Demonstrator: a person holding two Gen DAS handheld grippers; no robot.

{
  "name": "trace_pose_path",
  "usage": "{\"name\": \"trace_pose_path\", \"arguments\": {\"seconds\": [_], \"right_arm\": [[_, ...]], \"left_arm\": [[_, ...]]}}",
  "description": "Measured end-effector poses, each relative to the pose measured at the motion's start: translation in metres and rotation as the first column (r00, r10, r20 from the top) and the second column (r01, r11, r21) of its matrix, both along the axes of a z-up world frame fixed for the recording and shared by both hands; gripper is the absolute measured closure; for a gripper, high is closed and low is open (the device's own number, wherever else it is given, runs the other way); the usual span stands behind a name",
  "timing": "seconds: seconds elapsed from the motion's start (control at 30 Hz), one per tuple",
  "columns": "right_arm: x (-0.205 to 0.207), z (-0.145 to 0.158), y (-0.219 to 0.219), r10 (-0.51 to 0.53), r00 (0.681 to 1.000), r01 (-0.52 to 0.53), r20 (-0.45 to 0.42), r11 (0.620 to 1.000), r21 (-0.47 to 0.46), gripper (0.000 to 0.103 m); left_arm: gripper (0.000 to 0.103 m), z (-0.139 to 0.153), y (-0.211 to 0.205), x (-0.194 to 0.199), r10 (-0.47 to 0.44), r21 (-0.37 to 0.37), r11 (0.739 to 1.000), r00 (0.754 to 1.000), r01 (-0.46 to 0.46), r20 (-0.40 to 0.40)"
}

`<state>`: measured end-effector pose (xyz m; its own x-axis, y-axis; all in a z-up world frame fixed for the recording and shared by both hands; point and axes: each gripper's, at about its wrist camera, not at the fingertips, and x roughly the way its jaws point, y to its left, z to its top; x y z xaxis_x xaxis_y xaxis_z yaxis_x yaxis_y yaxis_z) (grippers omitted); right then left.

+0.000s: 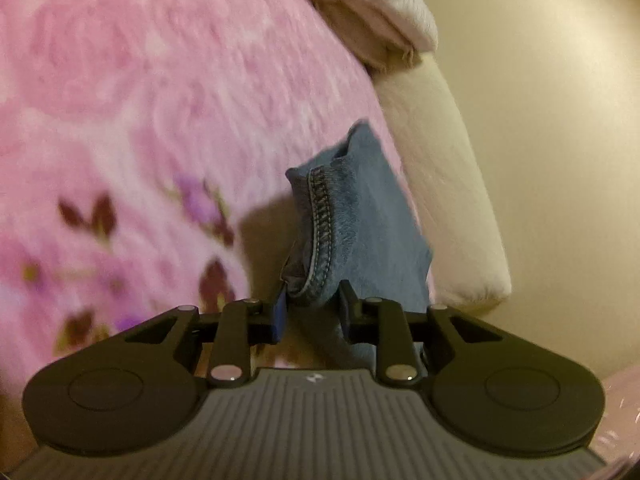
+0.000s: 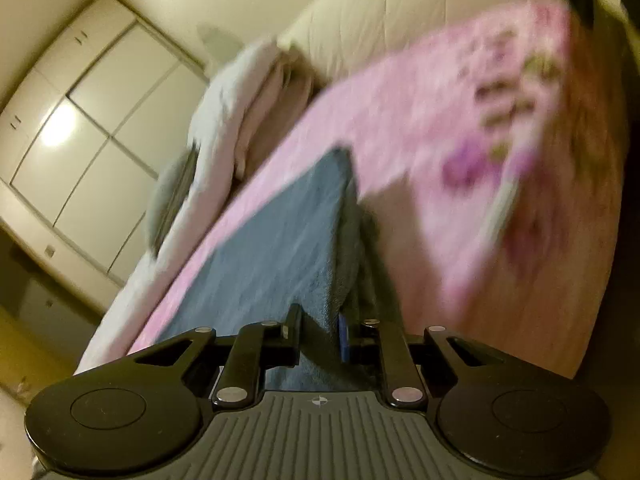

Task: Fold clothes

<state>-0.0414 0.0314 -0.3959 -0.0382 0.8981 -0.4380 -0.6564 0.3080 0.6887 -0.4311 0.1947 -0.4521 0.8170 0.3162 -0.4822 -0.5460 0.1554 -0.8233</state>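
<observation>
The left gripper (image 1: 312, 312) is clamped on a thick stitched seam of the blue denim garment (image 1: 352, 216), whose cloth rises from between the black fingers and hangs above the pink fleecy blanket with purple flowers (image 1: 140, 100), close to that blanket's right edge. A dark shadow of the denim falls on the blanket just left of the cloth. Past that edge runs the cream padded bed frame (image 1: 440, 176), and at its far end sits a pile of pale folded bedding (image 1: 372, 12), with a plain cream wall beyond. In the right wrist view, the right gripper (image 2: 320, 332) is closed on another part of the blue denim garment (image 2: 280, 232), which stretches away from the fingers as a long flat panel lying over the pink blanket (image 2: 420, 112); this view is blurred. The pale bedding pile (image 2: 240, 120) lies along the blanket's left edge, the cream quilted headboard (image 2: 400, 12) stands behind, and a white panelled wardrobe (image 2: 80, 152) fills the left side.
</observation>
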Motion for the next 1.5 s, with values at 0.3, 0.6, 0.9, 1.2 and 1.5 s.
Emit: {"name": "trace_pose_path", "arguments": {"seconds": [0.3, 0.6, 0.9, 1.2, 1.5], "right_arm": [[-0.039, 0.024, -0.028, -0.051, 0.967, 0.061, 0.249, 0.997, -0.035, 0.079], [-0.105, 0.010, 0.032, 0.260, 0.772, -0.209, 0.580, 0.966, -0.155, 0.079], [-0.086, -0.018, 0.036, 0.260, 0.749, -0.169, 0.610, 0.964, -0.204, 0.085], [-0.083, -0.009, 0.034, 0.239, 0.771, -0.155, 0.590, 0.969, -0.191, 0.085], [-0.079, -0.004, 0.035, 0.247, 0.783, -0.163, 0.571, 0.967, -0.195, 0.085]], "left_arm": [[0.078, 0.067, -0.025, -0.005, 0.037, 0.360, 0.930, 0.956, 0.073, -0.290], [0.080, 0.057, -0.033, 0.093, -0.188, 0.477, 0.758, 0.849, 0.445, -0.494], [0.101, 0.058, -0.007, 0.068, -0.115, 0.407, 0.849, 0.869, 0.338, -0.482], [0.100, 0.058, -0.007, 0.079, -0.089, 0.415, 0.839, 0.842, 0.351, -0.532], [0.100, 0.067, -0.013, 0.074, -0.081, 0.424, 0.839, 0.848, 0.342, -0.524]]}}
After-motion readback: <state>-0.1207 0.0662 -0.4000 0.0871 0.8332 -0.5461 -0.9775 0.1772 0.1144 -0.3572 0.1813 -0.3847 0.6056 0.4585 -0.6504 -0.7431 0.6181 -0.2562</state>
